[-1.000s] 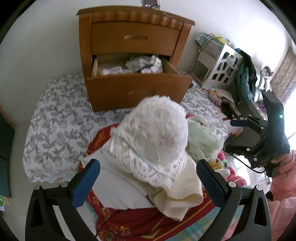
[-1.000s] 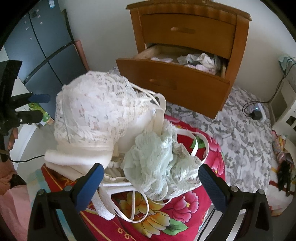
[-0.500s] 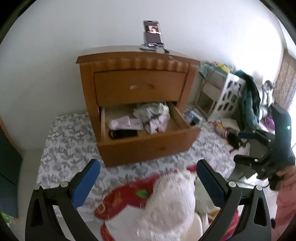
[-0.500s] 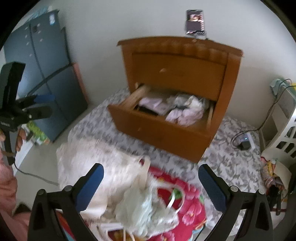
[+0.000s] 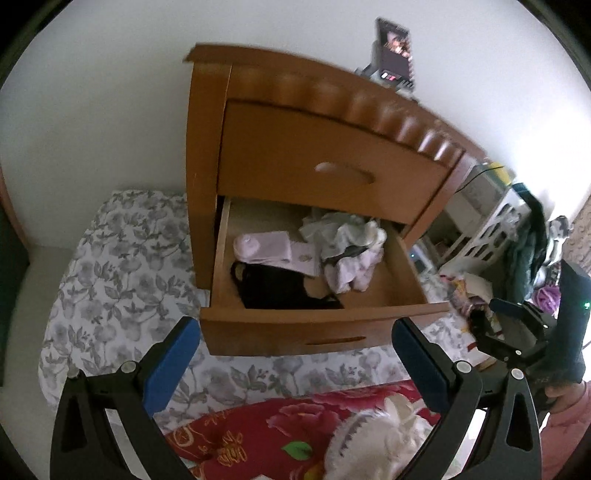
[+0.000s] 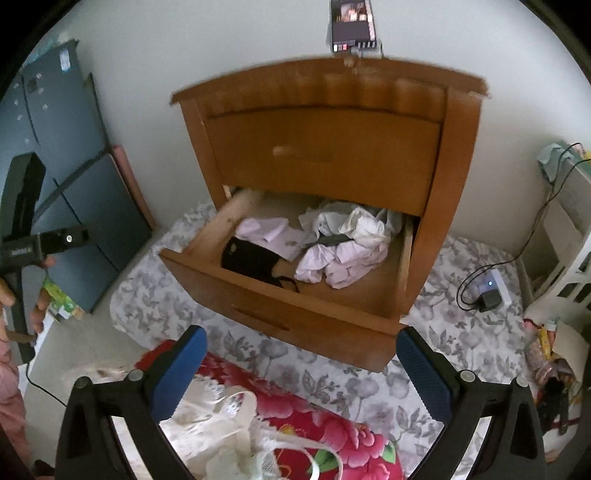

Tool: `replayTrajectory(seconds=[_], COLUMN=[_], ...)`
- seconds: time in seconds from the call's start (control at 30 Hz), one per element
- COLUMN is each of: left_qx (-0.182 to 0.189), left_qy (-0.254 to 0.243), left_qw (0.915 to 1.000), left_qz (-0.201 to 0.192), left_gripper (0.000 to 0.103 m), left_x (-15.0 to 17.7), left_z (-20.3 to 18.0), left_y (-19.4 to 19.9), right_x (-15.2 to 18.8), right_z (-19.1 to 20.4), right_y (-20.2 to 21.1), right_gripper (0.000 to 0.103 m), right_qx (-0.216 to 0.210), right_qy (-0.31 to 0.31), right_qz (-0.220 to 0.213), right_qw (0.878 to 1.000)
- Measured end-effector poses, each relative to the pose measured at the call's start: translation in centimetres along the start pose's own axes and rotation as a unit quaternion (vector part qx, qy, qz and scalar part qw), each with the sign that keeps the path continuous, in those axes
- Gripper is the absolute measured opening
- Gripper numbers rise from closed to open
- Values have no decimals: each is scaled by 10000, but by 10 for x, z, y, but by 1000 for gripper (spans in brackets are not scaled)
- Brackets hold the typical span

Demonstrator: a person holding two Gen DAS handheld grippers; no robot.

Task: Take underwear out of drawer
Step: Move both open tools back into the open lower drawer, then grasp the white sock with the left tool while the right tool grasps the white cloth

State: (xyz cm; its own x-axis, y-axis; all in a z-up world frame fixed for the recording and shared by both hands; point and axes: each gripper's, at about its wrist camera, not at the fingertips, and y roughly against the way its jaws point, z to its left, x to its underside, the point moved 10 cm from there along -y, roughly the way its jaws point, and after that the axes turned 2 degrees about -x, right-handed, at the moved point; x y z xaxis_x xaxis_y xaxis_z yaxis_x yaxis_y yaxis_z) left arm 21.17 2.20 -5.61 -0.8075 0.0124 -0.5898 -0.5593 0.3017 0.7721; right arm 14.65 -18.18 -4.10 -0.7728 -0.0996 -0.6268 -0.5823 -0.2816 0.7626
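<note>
Room: white wall [image 5: 110,92] behind, and a grey flowered sheet [image 5: 122,266] spread on the floor under all we see.
Left tongs: our left gripper [image 5: 295,354] hangs with its blue pads [image 5: 170,365] wide apart and nothing between them, facing the drawer front.
Right tongs: our right gripper [image 6: 301,363] likewise stands spread and empty, aimed at the same drawer from further right.
Just below us: a red flowered cloth [image 6: 332,421] carrying a heap of white lace garments [image 6: 229,424] (blurred in both views).
Drawer: the lower drawer [image 6: 280,314] of a wooden nightstand [image 5: 295,155] is pulled out; the upper one is closed.
Underwear: inside the drawer we see a black piece [image 5: 277,291] at front left, a folded pale lilac piece [image 5: 273,247] behind it, and a crumpled white-and-lilac bundle [image 6: 347,251] to the right.
On top: a phone [image 6: 352,22] stands upright on the nightstand.
Far right: a white openwork shelf [image 5: 491,229].
</note>
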Motion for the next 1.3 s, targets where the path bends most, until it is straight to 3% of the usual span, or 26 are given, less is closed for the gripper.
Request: replayTrajectory(seconds=[0.33,0.8,1.07,1.3], left_qx=[-157,-298,-361,-363], left_qy=[612,355,434,458], left_qw=[9973,9926,9901,9890], left_qz=[376,1120,1282,1362], left_gripper=[103,103,103,103], left_x=[-18,-43,-53,-56], left_z=[31,22,22,23], left_y=[-60,-142,-183,-206], right_x=[-7,-69,-96,-100], right_z=[-28,-71,-95,-99], right_y=[-72,-130,-165,-196], right_gripper=[103,103,102,89], right_qx=[51,-68,130,304], right_qy=[-378,-1036,-1306,-1295], right_qz=[519,515,562,711], right_qw=[9979,9933,9898,9886])
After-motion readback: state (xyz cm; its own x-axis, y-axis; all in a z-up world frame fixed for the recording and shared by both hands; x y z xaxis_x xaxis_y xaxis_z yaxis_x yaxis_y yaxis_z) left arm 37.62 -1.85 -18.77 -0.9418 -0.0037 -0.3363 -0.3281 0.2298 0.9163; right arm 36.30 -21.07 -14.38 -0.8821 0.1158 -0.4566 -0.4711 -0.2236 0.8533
